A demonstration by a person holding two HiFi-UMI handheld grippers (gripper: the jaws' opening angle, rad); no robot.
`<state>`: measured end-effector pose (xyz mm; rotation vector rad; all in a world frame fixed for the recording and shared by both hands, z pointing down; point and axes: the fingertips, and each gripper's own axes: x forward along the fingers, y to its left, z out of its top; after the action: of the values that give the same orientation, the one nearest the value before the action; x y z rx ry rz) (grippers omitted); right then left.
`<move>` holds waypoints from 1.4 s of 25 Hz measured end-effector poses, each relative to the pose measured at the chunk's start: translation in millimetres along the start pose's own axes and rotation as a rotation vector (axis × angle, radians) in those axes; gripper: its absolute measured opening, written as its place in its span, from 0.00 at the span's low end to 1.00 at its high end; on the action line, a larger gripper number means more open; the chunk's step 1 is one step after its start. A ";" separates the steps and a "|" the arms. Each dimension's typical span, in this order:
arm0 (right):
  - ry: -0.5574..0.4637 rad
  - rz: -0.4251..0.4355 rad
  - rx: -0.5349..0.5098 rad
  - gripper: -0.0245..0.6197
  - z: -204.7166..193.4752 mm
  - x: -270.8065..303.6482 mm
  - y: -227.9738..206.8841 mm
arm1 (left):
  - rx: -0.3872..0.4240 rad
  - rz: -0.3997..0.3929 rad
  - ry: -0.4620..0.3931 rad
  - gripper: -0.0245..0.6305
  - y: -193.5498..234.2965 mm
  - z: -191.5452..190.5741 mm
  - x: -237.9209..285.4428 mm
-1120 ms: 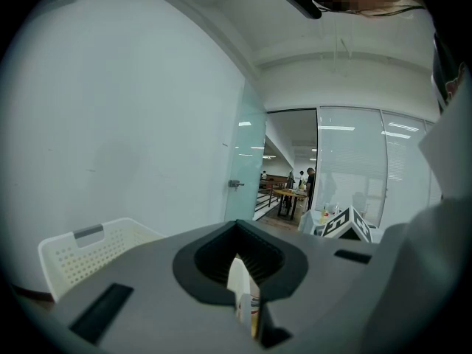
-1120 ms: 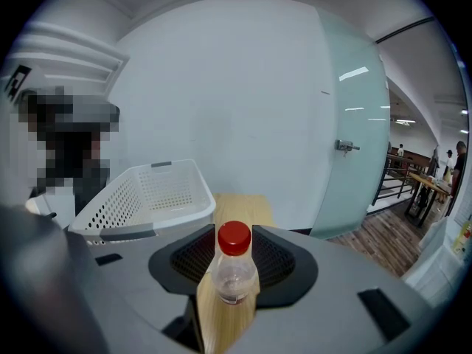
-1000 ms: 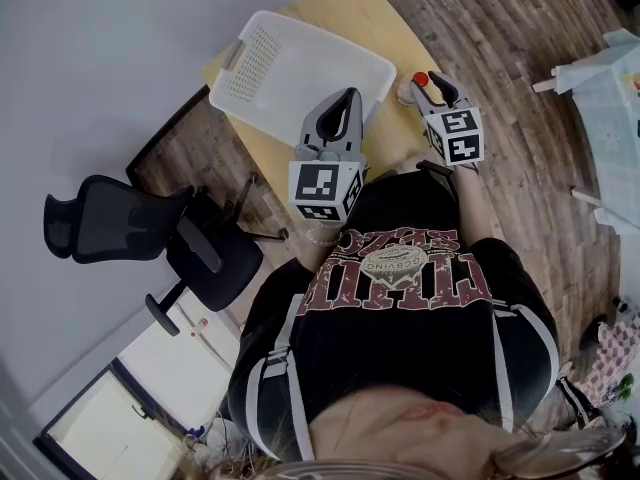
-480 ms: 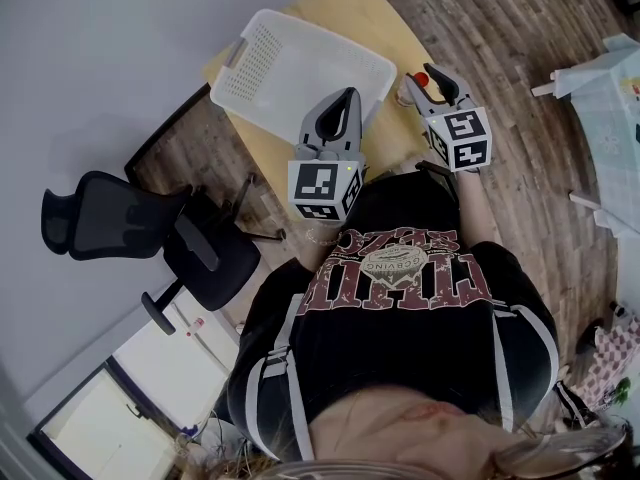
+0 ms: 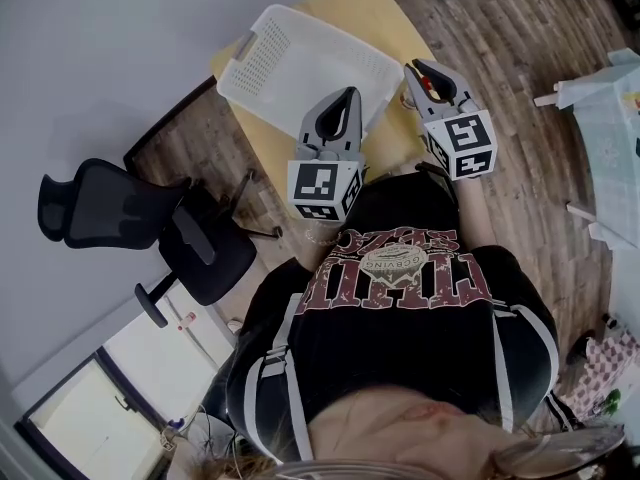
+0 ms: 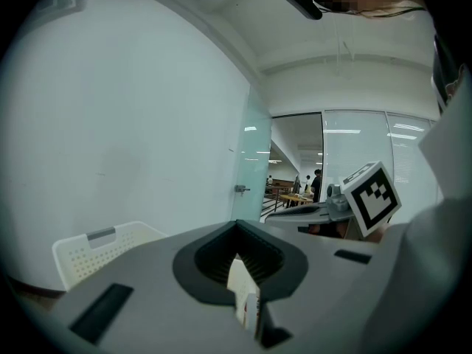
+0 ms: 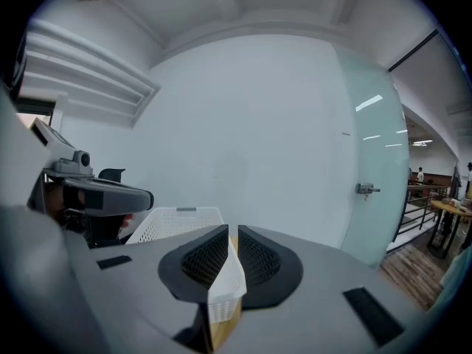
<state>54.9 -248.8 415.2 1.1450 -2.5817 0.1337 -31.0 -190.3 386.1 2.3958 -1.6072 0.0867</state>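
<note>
Head view, far left: black office chair (image 5: 105, 208) on the wood floor (image 5: 520, 38), well apart from both grippers.

Upper middle: white basket (image 5: 310, 58) sits on the yellow table (image 5: 385, 13). It also shows at lower left of the left gripper view (image 6: 96, 253) and left of centre in the right gripper view (image 7: 177, 223).

Left gripper (image 5: 347, 95) is in the centre of the head view, held up with its tip over the basket's near rim. In its own view (image 6: 237, 227) the jaws are together at the tip, with only a thin slit lower down. Something white with a red-orange patch shows in the slit, but I can't tell what it is. Nothing is visibly clamped.

Right gripper (image 5: 410, 66) is just right of the left one, with its tip beside the basket's right corner, over the table edge. In its own view (image 7: 229, 231) the jaws are nearly together with a narrow gap. Only basket and table are seen through the gap, and nothing is held.

A red cap (image 5: 428, 84) shows in the head view just behind the right gripper's tip, inside its outline. The right gripper view doesn't show it, so I can't tell whether it touches the jaws.

Each gripper shows in the other's view: the right gripper's marker cube at right of the left gripper view (image 6: 372, 198), the left gripper at left of the right gripper view (image 7: 96, 194).

Right edge of the head view: pale table (image 5: 610, 108), well apart.
</note>
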 end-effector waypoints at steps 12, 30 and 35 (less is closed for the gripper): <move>-0.076 0.099 -0.033 0.07 37.1 9.3 36.7 | -0.011 0.055 -0.026 0.11 19.7 5.6 -16.5; -0.103 0.189 -0.079 0.06 51.9 25.0 68.8 | -0.030 0.102 -0.033 0.11 39.7 6.6 -21.1; -0.102 0.191 -0.078 0.06 51.5 26.1 69.1 | -0.030 0.097 -0.031 0.11 39.9 5.9 -18.3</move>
<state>-25.1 -231.3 377.6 0.8985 -2.7568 0.0172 -75.2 -189.5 383.9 2.3074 -1.7263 0.0442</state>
